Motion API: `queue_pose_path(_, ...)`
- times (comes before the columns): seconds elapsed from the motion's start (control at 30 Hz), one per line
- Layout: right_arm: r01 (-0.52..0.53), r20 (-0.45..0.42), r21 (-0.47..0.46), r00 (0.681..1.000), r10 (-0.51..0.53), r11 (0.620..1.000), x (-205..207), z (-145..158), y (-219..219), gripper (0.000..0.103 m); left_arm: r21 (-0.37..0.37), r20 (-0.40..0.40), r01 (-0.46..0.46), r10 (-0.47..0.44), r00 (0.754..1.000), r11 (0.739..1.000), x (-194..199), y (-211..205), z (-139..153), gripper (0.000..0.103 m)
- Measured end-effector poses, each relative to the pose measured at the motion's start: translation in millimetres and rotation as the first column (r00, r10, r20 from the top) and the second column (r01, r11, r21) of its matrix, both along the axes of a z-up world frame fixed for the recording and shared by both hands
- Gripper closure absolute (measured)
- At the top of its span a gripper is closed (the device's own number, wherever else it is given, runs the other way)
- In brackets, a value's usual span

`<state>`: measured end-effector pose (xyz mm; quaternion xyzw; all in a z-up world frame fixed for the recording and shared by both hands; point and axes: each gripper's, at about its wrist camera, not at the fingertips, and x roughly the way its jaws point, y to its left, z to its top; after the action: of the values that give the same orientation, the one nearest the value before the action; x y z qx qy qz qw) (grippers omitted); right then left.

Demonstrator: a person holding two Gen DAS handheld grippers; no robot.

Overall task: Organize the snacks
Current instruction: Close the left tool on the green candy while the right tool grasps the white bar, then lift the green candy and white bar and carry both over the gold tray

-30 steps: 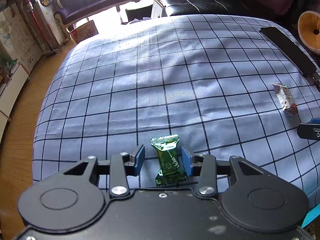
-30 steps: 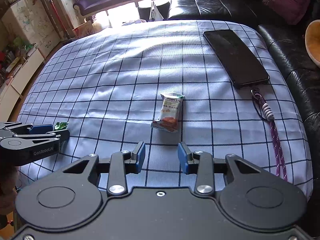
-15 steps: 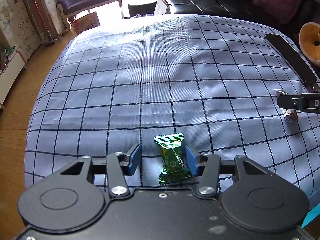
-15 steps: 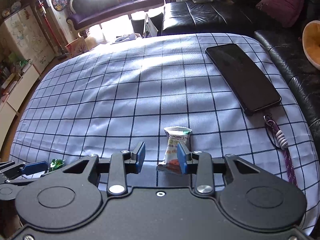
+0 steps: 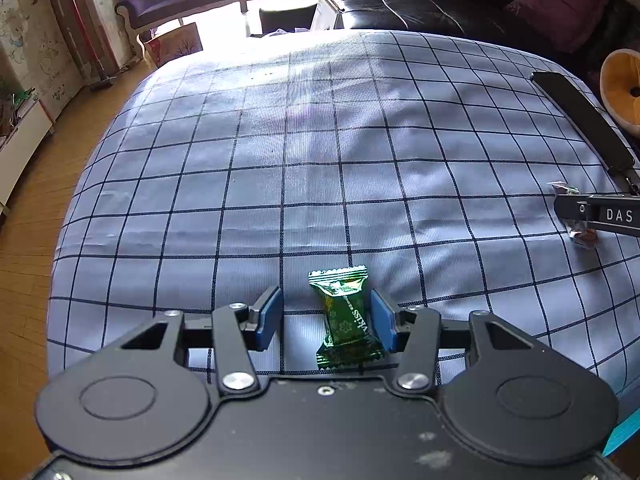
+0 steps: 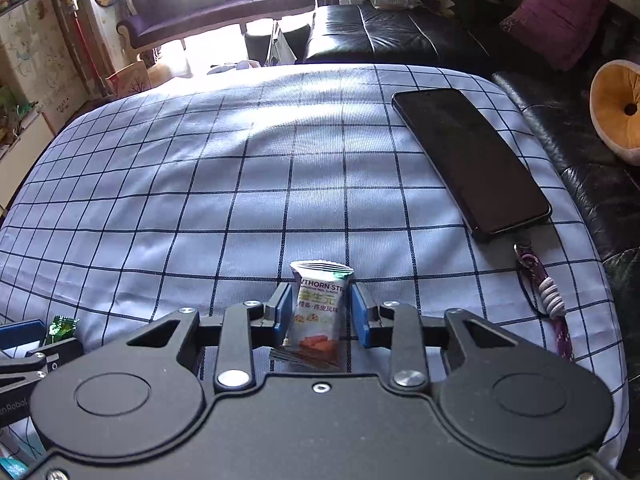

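Both grippers are lined up to pick. The left gripper (image 5: 326,316) straddles the green candy (image 5: 345,316) at bottom centre, jaws apart — only its right pad touches. The right gripper (image 6: 320,312) brackets the white hawthorn packet (image 6: 318,312), not yet pinching. Next: squeeze, then lift. Only the right view shows the phone (image 6: 470,160) fully — upper right.

A blue checked cloth (image 6: 240,184) with dark grid lines covered the table. A black phone (image 6: 472,160) lay face up on it at two o'clock, its near end just beside a purple braided strap (image 6: 552,304) at three o'clock. A black leather sofa (image 6: 400,36) stood beyond the table at twelve o'clock, bearing a magenta cushion (image 6: 560,16). A purple chaise (image 6: 216,12) stood at eleven o'clock before a bright window. An orange plush item (image 6: 616,108) sat at two o'clock. Wooden flooring (image 5: 24,216) showed at nine o'clock.
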<state>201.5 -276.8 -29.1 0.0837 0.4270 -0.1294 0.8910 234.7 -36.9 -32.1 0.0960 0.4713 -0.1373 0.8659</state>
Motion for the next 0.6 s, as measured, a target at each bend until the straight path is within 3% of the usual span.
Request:
queue_pose_path(0.37, -0.021, 0.016, 0.073, 1.000, 0.020, 0.997, -29, 13, 1, 0.075, -0.041, -0.032, 0.003, -0.004, 0.999, 0.999, 7, 9, 5, 0.053)
queue_pose_path(0.4, -0.026, 0.020, 0.076, 1.000, 0.024, 0.997, -34, 15, 1, 0.075, -0.046, -0.036, 0.001, -0.003, 0.999, 0.999, 8, 10, 6, 0.057)
queue_pose_path(0.47, -0.031, 0.025, 0.080, 0.999, 0.029, 0.996, -43, 19, 3, 0.075, -0.046, -0.039, -0.017, 0.015, 0.999, 0.999, 10, 14, 9, 0.077)
queue_pose_path(0.5, -0.033, 0.025, 0.083, 0.999, 0.031, 0.996, -47, 20, 4, 0.075, -0.046, -0.039, -0.021, 0.019, 0.999, 0.999, 11, 15, 10, 0.082)
queue_pose_path(0.6, -0.040, 0.034, 0.100, 0.999, 0.037, 0.994, -57, 23, 4, 0.075, -0.079, -0.060, -0.023, 0.018, 0.998, 0.997, 14, 20, 13, 0.084)
